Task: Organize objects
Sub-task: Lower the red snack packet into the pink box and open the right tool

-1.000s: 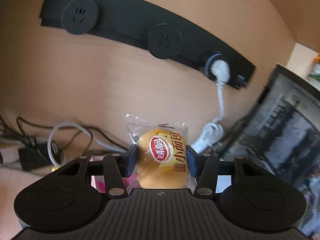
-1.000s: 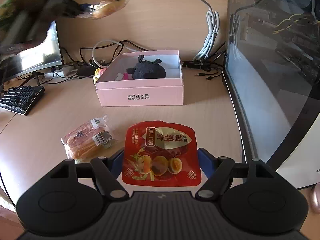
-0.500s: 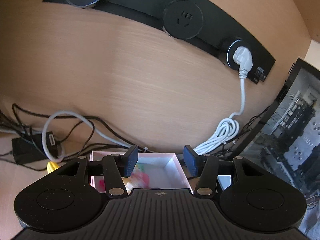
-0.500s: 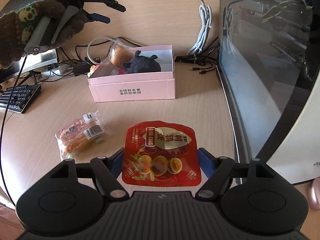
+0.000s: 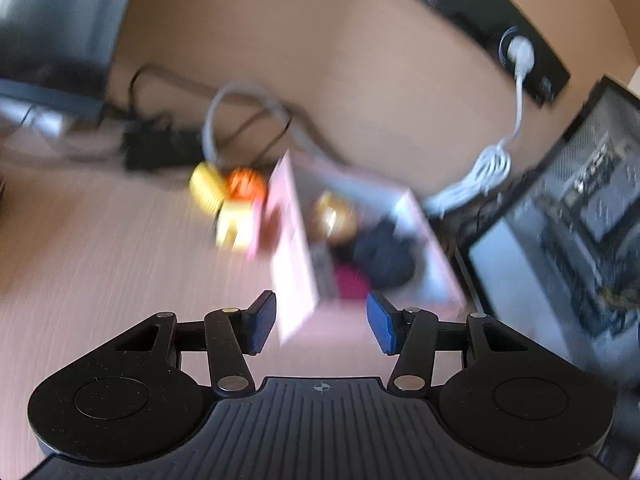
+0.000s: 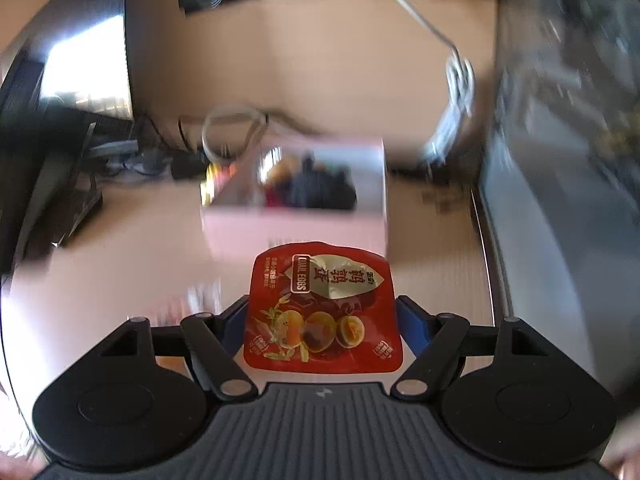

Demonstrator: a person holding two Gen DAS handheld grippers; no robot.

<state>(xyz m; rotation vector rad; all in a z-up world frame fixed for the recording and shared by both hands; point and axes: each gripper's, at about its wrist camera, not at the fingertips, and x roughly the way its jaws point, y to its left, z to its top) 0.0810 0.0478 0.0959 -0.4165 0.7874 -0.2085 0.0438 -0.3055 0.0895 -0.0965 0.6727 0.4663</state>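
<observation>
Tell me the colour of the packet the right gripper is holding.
Red, with pictured halved eggs; the quail egg packet in the right gripper shows best in the right wrist view.

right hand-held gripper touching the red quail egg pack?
Touching. In the right wrist view, the right hand-held gripper has both blue pads pressed against the sides of the quail egg pack, holding it above the table.

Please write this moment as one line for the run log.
left gripper: open, empty | right gripper: shut on quail egg pack | pink box: ahead

Setting: office/computer desk | wooden desktop (image 5: 100, 248) | monitor (image 6: 80, 80) at 10 o'clock | glass-sided PC case (image 5: 580, 200) at 3 o'clock | wall socket strip (image 5: 500, 36) at 1 o'clock | cables (image 5: 248, 120)
</observation>
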